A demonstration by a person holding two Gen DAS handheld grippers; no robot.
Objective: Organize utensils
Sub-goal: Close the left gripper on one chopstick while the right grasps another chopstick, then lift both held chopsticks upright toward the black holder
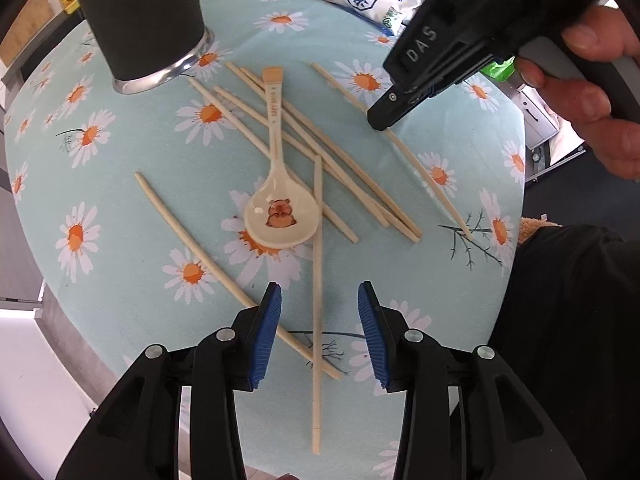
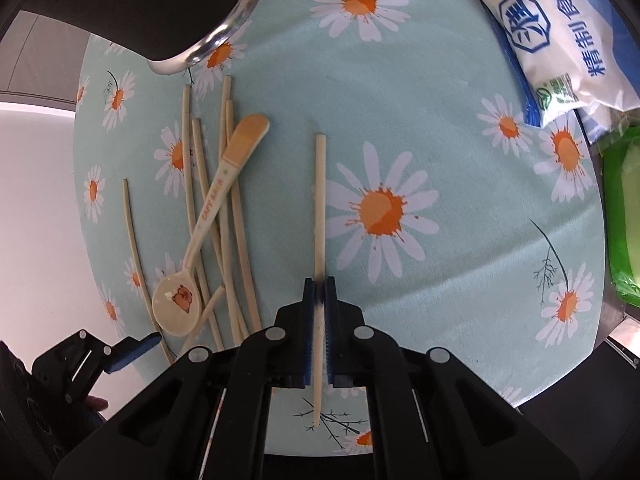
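Chopstick (image 2: 319,208) between right tongs (image 2: 319,292)

Your left wrist camera looking steeply down, close over the tablecloth (image 1: 132,208), your right wrist camera doing likewise, both sharing the spoon (image 1: 282,212) and dark holder (image 2: 132,4).

The left gripper (image 1: 319,300) hangs low over the surface with its blue-padded fingers (image 1: 267,332) spread wide apart, nothing between them. The right gripper (image 2: 319,292) has its fingers (image 2: 307,320) pressed together, pinching a thin stick that runs lengthwise between the pads. In the left wrist view, the right gripper reaches down at a slant, and the person's bare hand (image 1: 592,92) wraps its handle, thumb on top.
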